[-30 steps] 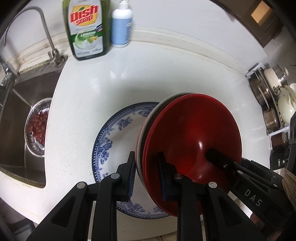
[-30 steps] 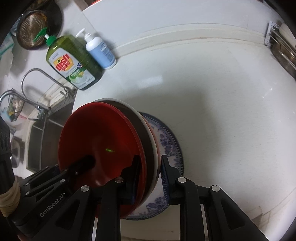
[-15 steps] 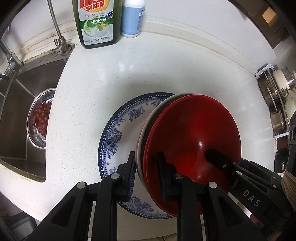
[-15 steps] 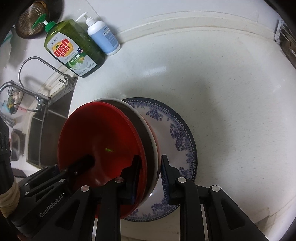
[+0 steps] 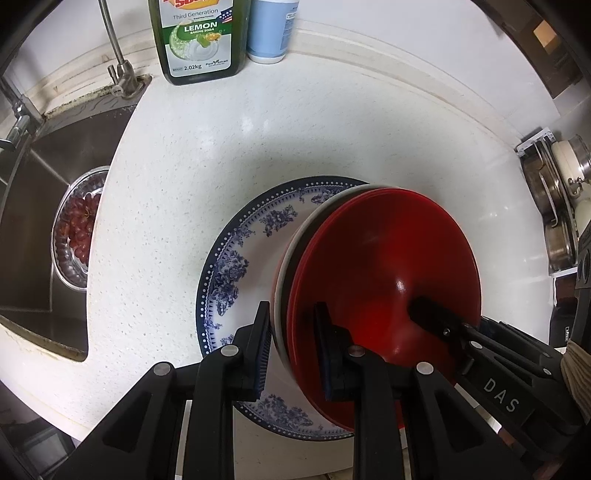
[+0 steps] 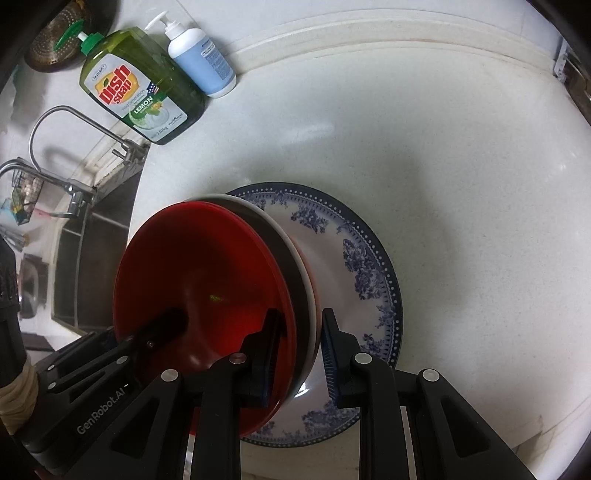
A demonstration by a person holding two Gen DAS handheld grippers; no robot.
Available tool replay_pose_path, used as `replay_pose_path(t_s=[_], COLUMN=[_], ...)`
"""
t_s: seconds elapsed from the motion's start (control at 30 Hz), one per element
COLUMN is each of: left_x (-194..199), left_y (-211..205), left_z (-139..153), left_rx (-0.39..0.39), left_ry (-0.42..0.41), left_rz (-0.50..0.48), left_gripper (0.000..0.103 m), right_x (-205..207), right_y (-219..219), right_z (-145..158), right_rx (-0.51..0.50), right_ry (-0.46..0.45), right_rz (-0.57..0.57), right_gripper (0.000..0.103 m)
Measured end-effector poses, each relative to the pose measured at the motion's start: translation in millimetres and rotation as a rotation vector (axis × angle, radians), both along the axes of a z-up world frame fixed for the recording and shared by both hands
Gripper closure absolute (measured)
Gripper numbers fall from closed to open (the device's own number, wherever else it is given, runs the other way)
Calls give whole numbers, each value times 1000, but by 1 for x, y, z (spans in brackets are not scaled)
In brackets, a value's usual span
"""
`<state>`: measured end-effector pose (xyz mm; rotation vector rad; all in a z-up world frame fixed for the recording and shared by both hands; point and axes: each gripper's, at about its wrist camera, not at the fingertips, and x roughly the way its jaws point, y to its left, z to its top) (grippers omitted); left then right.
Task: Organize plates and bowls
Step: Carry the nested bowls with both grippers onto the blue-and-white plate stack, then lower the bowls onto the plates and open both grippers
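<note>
Red bowl stack (image 5: 384, 258) hides approx half the blue-patterned plate (image 5: 236, 258) under it; can't tell if they touch. Stack count unclear, rims overlap. Dish soap bottle (image 5: 199, 37) & blue bottle (image 5: 269, 33) cut off at top edge, left view. Rack items (image 5: 554, 206) at right too distorted to ID.

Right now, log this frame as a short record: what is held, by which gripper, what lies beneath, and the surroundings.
held: stack of bowls, red one innermost, paler ones nested outside it
left gripper: shut on the stack's rim
right gripper: shut on the opposite rim
beneath: blue-and-white plate flat on the white counter
contact with plate: cannot tell
backdrop: dish soap bottle, blue pump bottle
sink: holds a dish of red grapes
</note>
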<state>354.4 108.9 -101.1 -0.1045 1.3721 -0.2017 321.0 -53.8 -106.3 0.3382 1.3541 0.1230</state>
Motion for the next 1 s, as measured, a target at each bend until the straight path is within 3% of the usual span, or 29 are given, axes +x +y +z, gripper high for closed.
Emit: replay_pose_path(t_s=[0.2,0.33,0.47,0.53,0.67,0.83,1.0], left_x=[2,3,1,-1,-11,-34,-73], left_y=[1,4,5,5,7,9,-5], left_z=[-1,-5,-2,4,24,55,82], left_rx=[-11,-45,-26,-4,61,78,124], left_ry=[6,19,-9,-46,-162,-310,-453], left_rz=[1,0,-2,-1,-3,26,9], left_gripper=[79,70,67,56,44,22,16], right_x=[1,2,2,0,-7,-29,-61], right_y=[2,1,-1,-2,-6,-15,-27], right_z=[1,1,2,4,17,46,72], right_rx=[-7,11,31,22,-14,-83,-154], right_ry=[-6,-9,-22,-29,-92,-202,-325], right_rz=[5,-1,-8,-8,-24,-44,-49], right_gripper=[79,77,77,73,59,47,38])
